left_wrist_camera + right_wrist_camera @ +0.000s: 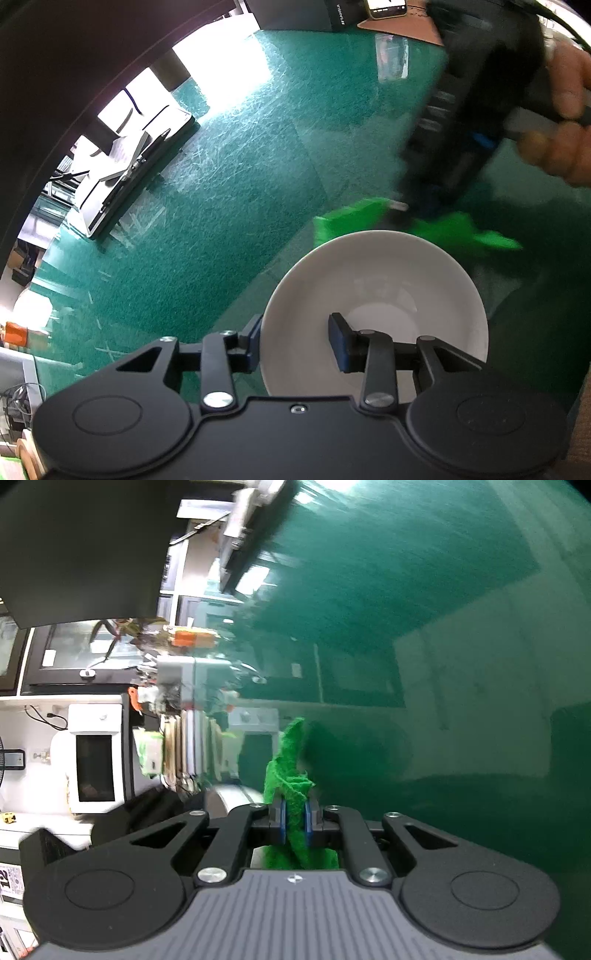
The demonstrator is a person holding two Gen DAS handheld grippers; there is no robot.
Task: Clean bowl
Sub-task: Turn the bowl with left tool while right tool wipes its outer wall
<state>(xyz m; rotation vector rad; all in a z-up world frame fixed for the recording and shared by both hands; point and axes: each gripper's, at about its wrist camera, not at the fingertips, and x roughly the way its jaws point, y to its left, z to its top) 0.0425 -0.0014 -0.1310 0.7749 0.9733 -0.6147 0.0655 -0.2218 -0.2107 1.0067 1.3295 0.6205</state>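
A white bowl (pixel 373 291) is tilted up over the green mat, its inside bare and glossy. My left gripper (pixel 295 341) is shut on its rim, one pad inside the bowl and one outside. Just beyond the bowl's far edge hangs a bright green cloth (pixel 354 221), pinched by my right gripper (pixel 406 214), which is blurred and held by a hand (pixel 569 110). The right wrist view shows that gripper (pixel 295 823) shut on the bunched green cloth (pixel 288 760), whose free end sticks out past the fingers. A pale blur (pixel 236 794) at its left may be the bowl.
The green cutting mat (pixel 229 206) covers the table. A grey laptop-like device (pixel 140 162) lies at its far left edge, with a black box (pixel 332 14) and a phone (pixel 388 7) at the back. A white microwave (pixel 96 764) and cluttered shelves stand beyond the table.
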